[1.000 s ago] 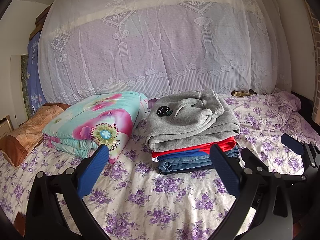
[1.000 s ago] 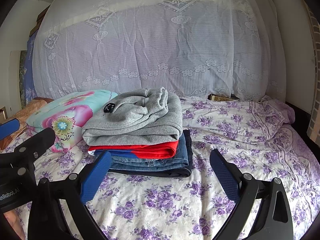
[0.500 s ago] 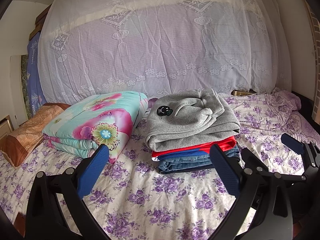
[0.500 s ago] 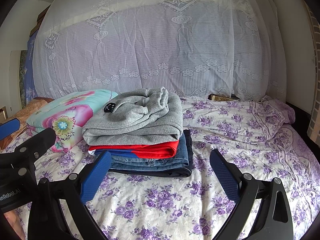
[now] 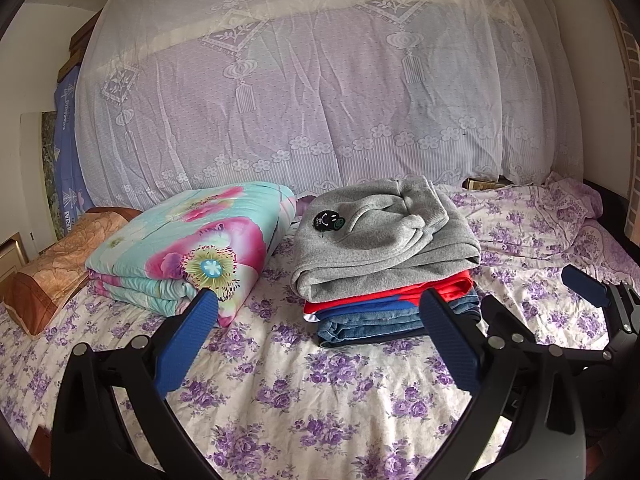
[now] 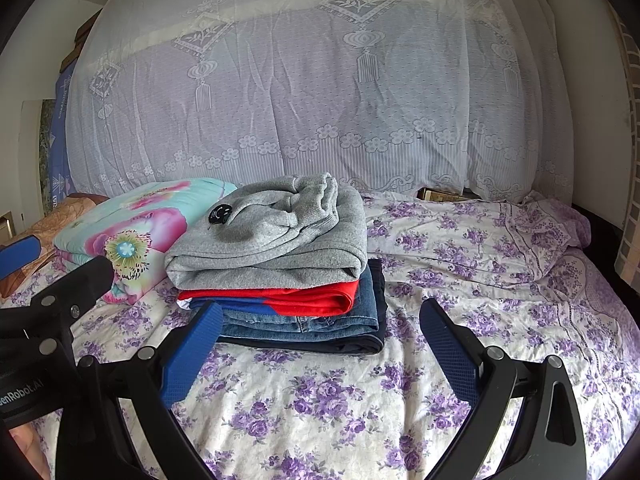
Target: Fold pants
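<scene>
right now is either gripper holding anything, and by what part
Nothing is held. The left gripper and right gripper are both open and empty, short of the stack of folded clothes on the bed.

Almost nothing differs from 1 second ago: the folded clothes stack (image 5: 384,264) sits perhaps a touch higher in the left wrist view, suggesting slight camera drift.

We see a bed (image 5: 320,392) spread with a white sheet printed in purple flowers. A white lace curtain (image 5: 320,92) hangs along its far edge, daylight glowing through it. At the far left corner lies an orange-brown pillow (image 5: 52,264), beside it a folded floral quilt (image 5: 188,248). Pale walls (image 5: 36,60) rise on both sides.
</scene>
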Action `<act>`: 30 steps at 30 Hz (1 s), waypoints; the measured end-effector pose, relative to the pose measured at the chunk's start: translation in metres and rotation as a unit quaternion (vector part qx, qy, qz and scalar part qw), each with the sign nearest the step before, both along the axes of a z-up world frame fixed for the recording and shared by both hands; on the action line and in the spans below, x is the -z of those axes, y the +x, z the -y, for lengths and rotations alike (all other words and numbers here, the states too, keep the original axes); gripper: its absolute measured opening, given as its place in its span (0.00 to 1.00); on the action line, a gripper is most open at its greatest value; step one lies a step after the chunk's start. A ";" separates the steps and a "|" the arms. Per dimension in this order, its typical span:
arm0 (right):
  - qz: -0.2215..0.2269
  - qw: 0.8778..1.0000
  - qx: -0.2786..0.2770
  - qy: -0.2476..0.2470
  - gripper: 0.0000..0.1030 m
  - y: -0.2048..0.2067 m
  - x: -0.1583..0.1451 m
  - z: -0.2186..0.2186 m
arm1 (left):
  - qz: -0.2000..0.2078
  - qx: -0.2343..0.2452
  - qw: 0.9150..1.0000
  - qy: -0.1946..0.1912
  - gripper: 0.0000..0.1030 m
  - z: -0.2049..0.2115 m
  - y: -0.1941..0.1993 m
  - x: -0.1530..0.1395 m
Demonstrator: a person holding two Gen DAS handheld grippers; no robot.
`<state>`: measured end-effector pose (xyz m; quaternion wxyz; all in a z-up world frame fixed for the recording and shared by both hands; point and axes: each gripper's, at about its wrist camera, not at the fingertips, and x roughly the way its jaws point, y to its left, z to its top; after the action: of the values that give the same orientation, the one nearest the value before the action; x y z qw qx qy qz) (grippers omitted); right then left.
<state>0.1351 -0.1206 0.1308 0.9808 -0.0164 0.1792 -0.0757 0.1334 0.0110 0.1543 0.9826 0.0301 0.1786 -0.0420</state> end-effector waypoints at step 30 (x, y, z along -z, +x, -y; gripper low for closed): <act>0.000 1.000 0.000 -0.002 0.96 0.000 0.000 -0.001 | 0.005 -0.006 1.000 0.001 0.95 -0.001 -0.003 0.003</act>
<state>0.1353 -0.1199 0.1310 0.9807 -0.0188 0.1794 -0.0758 0.1305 0.0119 0.1509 0.9837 0.0298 0.1737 -0.0354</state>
